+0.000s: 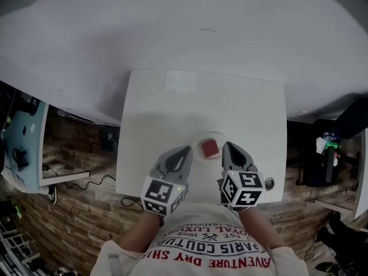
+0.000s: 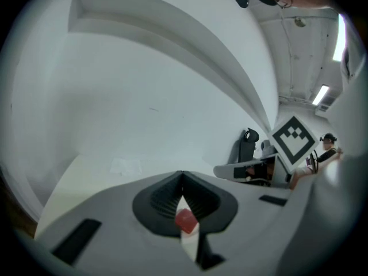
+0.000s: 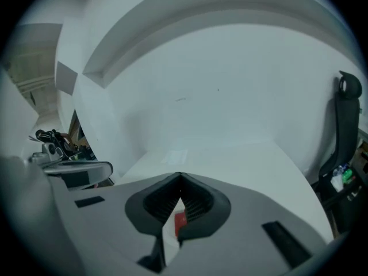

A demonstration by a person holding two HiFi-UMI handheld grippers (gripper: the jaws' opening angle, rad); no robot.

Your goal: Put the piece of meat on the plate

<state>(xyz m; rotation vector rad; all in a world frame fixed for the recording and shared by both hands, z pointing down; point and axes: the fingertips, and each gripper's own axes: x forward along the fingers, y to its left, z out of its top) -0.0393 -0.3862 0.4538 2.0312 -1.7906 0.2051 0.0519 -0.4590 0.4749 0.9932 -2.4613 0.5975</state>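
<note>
Under the meat, the plate barely shows.

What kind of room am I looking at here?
Probably a workroom or lab rather than a kitchen: a white table against a plain white wall, a black office chair beside it, and cables trailing on the brick-patterned floor.

A white table stands against a white wall on a brick-patterned floor. A faint pale rectangular patch lies near the table's far edge — a small round object sits at its near right corner. Black cables trail over the floor at left; a black office chair stands to the table's right.
</note>
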